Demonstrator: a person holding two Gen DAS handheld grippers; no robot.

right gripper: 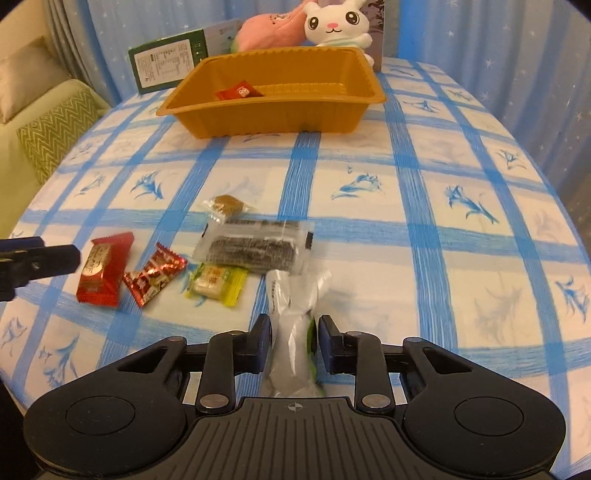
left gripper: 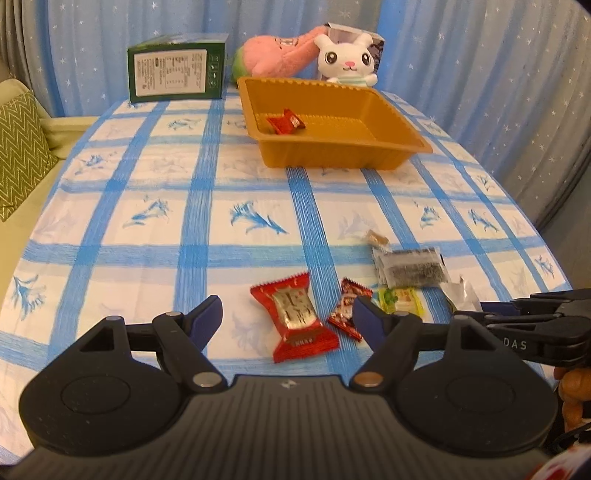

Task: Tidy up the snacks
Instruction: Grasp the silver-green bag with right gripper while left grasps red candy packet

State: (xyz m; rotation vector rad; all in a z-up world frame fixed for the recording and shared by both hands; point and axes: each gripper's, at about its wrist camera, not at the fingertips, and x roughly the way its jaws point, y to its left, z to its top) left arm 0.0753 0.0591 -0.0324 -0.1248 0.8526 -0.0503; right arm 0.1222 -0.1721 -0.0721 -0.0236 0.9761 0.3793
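An orange tray (left gripper: pixel 399 146) (right gripper: pixel 373 94) stands at the far side of the table with one red snack (left gripper: pixel 286 122) (right gripper: pixel 239 92) in it. My left gripper (left gripper: pixel 288 314) is open, its jaws on either side of a large red snack packet (left gripper: pixel 295 319) (right gripper: pixel 101 271) lying on the cloth. Beside it lie a small red wrapper (left gripper: pixel 347 308) (right gripper: pixel 155 278), a yellow-green packet (left gripper: pixel 402 301) (right gripper: pixel 218 282), a dark seaweed packet (left gripper: pixel 410 267) (right gripper: pixel 255 247) and a brown candy (left gripper: pixel 376 239) (right gripper: pixel 227 205). My right gripper (right gripper: pixel 294 334) is shut on a silver-grey packet (right gripper: pixel 295 321).
A green box (left gripper: pixel 175 72) (right gripper: pixel 166 62), a pink plush (left gripper: pixel 277 51) (right gripper: pixel 266 31) and a white bunny plush (left gripper: pixel 347 59) (right gripper: pixel 332 22) stand behind the tray. A sofa with a green cushion (left gripper: pixel 22 147) is at the left. Blue curtains hang behind the table.
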